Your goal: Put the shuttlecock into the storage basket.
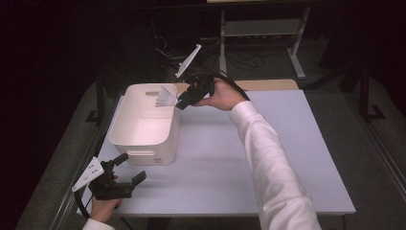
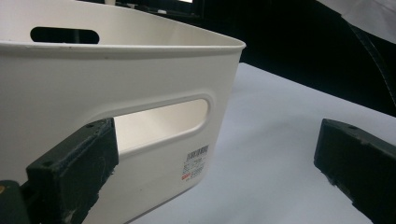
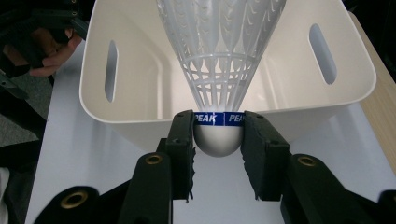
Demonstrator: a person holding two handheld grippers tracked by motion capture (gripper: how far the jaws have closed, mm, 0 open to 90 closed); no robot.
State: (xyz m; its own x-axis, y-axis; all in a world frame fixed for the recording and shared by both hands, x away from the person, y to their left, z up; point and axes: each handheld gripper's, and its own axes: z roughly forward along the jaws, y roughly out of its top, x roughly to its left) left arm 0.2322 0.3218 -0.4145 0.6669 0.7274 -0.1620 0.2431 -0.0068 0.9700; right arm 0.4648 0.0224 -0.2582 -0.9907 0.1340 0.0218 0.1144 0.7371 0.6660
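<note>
Pale table [image 1: 287,158], wooden strip [image 1: 268,85] at far edge, metal shelf frame [image 1: 261,28] w/ cables [image 1: 244,60] behind

The white bin [image 1: 143,125] stands at the table's [image 1: 287,158] left part; its mouth is open upward and its inside is bare. The right gripper [image 1: 180,103], clamped on a shuttlecock [image 1: 166,97], occupies the space over the bin's far right rim. The left gripper [image 1: 130,167], jaws spread, sits just beside the bin's near wall. The tabletop right of the bin lies free, crossed above by the white sleeve [image 1: 268,158].
</note>
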